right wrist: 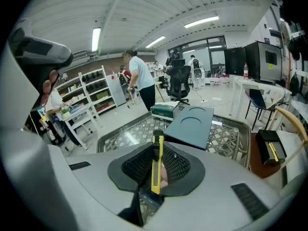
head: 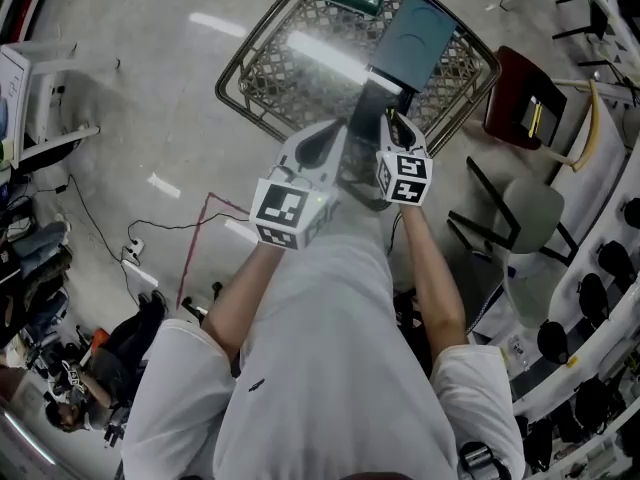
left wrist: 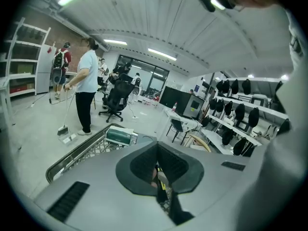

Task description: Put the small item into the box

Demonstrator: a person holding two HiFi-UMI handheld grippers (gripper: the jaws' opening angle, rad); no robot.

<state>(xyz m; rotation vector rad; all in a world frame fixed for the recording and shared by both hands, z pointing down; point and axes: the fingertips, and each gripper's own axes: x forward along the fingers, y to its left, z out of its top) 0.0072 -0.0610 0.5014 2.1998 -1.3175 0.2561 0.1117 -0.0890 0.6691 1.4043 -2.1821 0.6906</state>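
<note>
My right gripper is shut on a yellow utility knife that stands upright between its pads. Just beyond it a dark teal box leans inside a wire basket, next to a green box. In the head view both grippers are held close together over the basket's near rim, the left gripper beside the right gripper, with the teal box ahead. The left gripper's pads meet; a bit of yellow and black shows low between them, and I cannot tell whether it is held.
A dark red chair and a grey chair stand right of the basket. A cable runs across the floor at left. A person with a broom and an office chair are farther off.
</note>
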